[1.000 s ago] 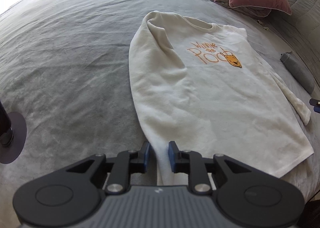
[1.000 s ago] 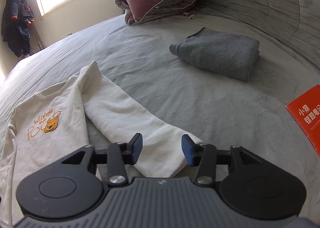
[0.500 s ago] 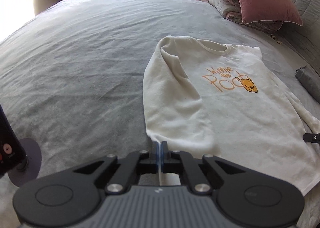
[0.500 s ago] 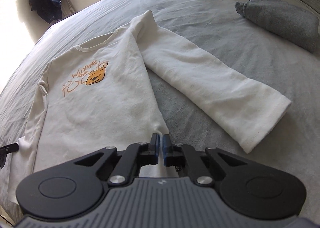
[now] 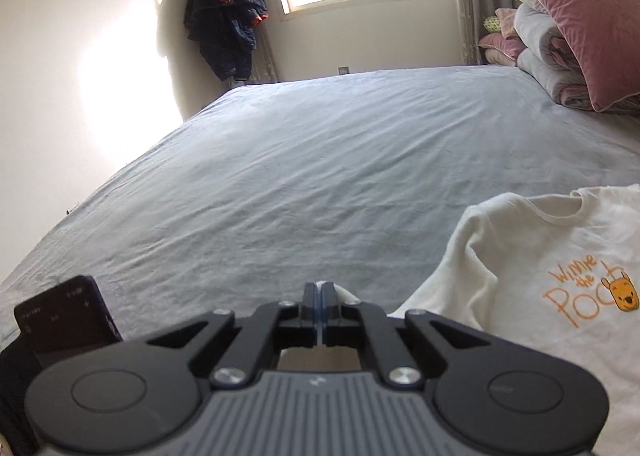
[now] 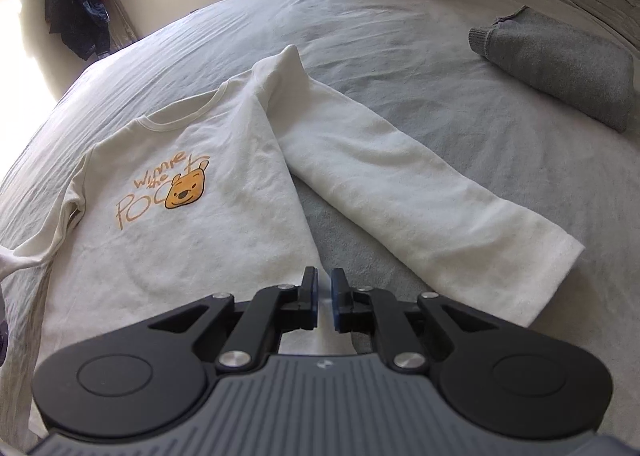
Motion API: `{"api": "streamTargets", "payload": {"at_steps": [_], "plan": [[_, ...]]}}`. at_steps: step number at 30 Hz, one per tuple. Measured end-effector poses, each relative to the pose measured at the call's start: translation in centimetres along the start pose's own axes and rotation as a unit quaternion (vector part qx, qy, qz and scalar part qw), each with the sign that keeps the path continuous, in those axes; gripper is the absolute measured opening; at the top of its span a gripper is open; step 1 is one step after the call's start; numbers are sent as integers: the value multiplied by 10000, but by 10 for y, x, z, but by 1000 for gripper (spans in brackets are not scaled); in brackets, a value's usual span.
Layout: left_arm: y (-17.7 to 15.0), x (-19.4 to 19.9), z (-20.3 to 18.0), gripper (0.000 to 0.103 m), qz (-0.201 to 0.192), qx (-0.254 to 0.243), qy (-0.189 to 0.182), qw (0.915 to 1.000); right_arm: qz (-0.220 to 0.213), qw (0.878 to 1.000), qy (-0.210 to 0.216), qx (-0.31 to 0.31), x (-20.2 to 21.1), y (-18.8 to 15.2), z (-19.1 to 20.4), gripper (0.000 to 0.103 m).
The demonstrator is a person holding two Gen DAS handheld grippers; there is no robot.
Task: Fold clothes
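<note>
A cream long-sleeved shirt (image 6: 192, 240) with an orange bear print lies face up on the grey bed (image 6: 400, 36). Its right sleeve (image 6: 400, 176) stretches out flat to the side. In the left wrist view only the shirt's (image 5: 540, 256) shoulder and print show, at the right. My left gripper (image 5: 320, 290) is shut on a fold of the cream cloth and held above the bed. My right gripper (image 6: 325, 288) is low over the shirt's right lower edge. Its jaws are opening, a narrow gap shows between the pads, and the cloth's edge lies in that gap.
A folded grey sweater (image 6: 560, 64) lies to the right on the bed. Pink pillows and rolled quilts (image 5: 560, 40) are stacked at the head. A dark phone on a stand (image 5: 64, 312) sits at the near left. A dark jacket (image 5: 224, 16) hangs by the window.
My left gripper shut on the shirt's lower edge, then rose and tipped upward with the cloth. My right gripper left the sleeve cuff, shut at the shirt's side edge, and its pads have parted slightly.
</note>
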State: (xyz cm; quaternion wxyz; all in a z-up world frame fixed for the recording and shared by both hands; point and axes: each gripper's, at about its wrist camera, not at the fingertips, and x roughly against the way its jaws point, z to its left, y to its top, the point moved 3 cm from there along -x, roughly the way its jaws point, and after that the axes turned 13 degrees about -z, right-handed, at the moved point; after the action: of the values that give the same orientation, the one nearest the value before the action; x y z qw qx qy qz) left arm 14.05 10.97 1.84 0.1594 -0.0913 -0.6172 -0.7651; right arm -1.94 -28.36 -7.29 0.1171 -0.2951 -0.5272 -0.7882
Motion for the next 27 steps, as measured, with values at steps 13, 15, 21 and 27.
{"api": "streamTargets", "payload": {"at_steps": [13,15,21,27], "plan": [[44,-81,37,2,-358,682,1391,9873,-225,9995,173,-127,-20,22,23,15],[42,-96,42,2,-307,691,1526,9854,-197,9996,151,-122,-28,22,24,15],[22,-141,48,2,119,574,1812,9817,-107,9999,25,-107,-49,23,21,15],[-2,-162,36,27,675,569,1572,9836,-200,9998,-62,-3,-60,30,16,47]]}}
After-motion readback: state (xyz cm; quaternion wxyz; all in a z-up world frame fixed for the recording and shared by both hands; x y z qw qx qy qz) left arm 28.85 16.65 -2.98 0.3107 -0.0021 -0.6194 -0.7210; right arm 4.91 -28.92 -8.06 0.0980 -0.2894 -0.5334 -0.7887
